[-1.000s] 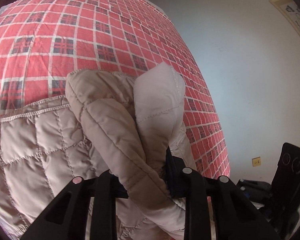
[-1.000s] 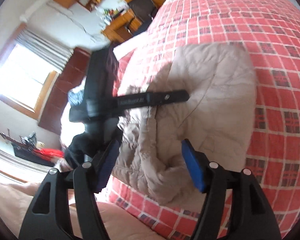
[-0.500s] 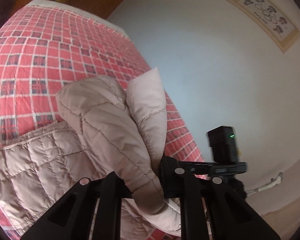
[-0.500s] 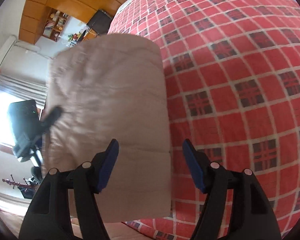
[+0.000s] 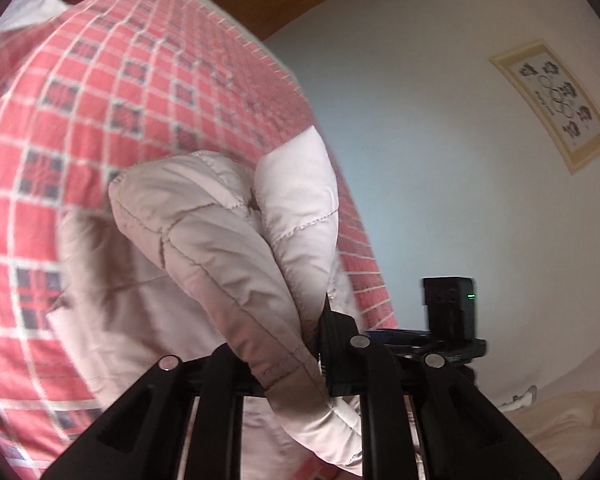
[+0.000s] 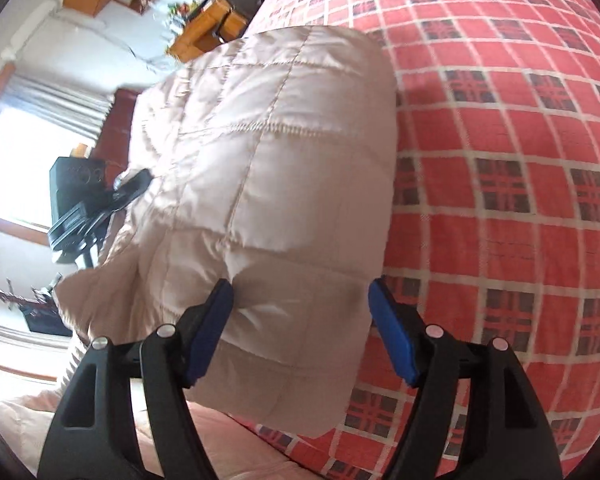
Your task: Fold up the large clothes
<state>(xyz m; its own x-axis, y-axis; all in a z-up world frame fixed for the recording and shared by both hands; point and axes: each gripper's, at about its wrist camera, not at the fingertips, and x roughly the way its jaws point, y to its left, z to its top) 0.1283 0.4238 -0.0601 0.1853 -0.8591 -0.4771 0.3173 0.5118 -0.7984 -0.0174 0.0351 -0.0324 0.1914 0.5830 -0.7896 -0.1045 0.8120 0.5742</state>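
- The left hand-held gripper (image 5: pixel 296 356) is clamped on a bunched fold of the beige quilted jacket (image 6: pixel 268 168). That thick roll could slip out, judging by its bulk.
- The right hand-held gripper (image 6: pixel 300 328) stands wide, its jaws either side of the jacket's end (gripping nothing).
- The jacket lies along the bed (image 6: pixel 520 160) edge and could slide off.
- No containers are in view.

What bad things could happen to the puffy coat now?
1. Only the left gripper pinches the coat, by one bunched fold, so it could slip out. The right gripper is open and holds nothing.
2. The coat's near edge lies close to the edge of the bed; a tug might slide it off.
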